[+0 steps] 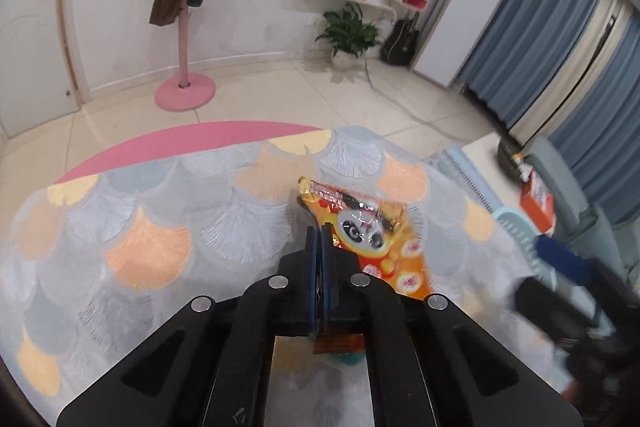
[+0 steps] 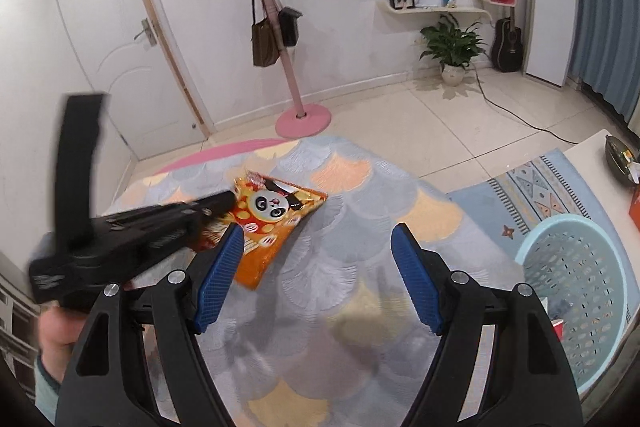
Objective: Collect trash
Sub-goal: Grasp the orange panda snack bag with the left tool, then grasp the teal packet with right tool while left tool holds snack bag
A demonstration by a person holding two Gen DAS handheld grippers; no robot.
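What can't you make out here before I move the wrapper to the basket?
- Snack wrapper: its near edge, left wrist view, hidden behind the shut left tongs.
- Basket contents: right wrist view, mostly hidden by its wall; only something red shows.
- Right tongs: left wrist view, blurred.
- Items on the white table: right wrist view, cut off by the edge.

No lettering reads clearly. The orange foil snack packet (image 2: 276, 223) ahead of the claw carries a cartoon panda face and blurred red characters; the tall white floor-standing air conditioner (image 1: 466, 11) far beyond bears an illegible blue logo.
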